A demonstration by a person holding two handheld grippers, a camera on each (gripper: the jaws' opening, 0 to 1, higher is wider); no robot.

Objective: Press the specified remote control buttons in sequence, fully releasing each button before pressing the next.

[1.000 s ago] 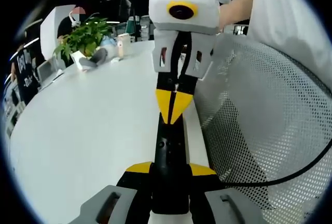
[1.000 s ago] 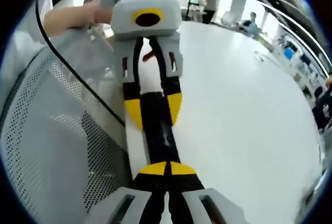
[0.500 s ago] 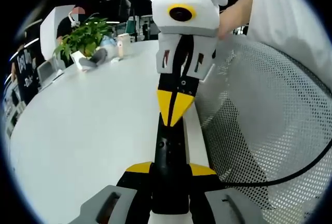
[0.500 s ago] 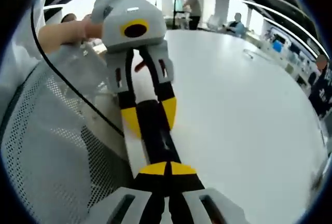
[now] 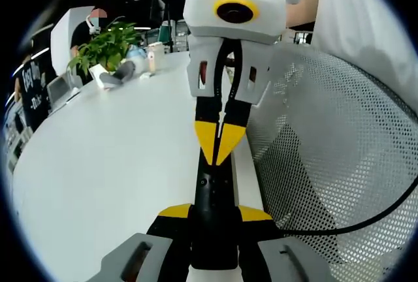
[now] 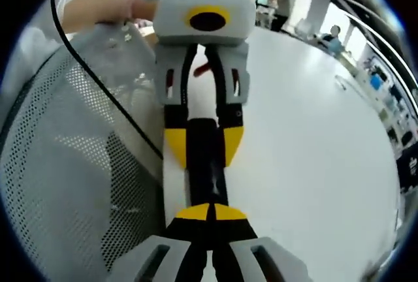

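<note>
Remote control: a long black remote control (image 5: 214, 194) is the landmark here. It stands out over the edge of the white table (image 5: 117, 164), and one of its ends is between the jaws of the left gripper.
Left gripper: the left gripper (image 5: 214, 213) is closed on the remote control, with one yellow tip at each long side. In the right gripper view the left gripper (image 6: 204, 145) comes from above and clamps the far end of the remote control (image 6: 208, 171).
Right gripper: the right gripper (image 6: 210, 212) has its two yellow tips pressed together with nothing between them. The joined tips lie on the upper face of the remote control. In the left gripper view the right gripper (image 5: 215, 143) points down to the same face.
Button: I cannot tell which button is under the tips.
Mesh chair: the white mesh chair (image 5: 326, 151) is just beside the remote control, on the side away from the table.
Cable: a black cable (image 5: 366, 220) runs over the mesh.
Plant: a green plant (image 5: 104, 47) stands on the table, well apart from the remote control.
Hand: a person's hand (image 6: 104, 11) is behind the left gripper.
</note>
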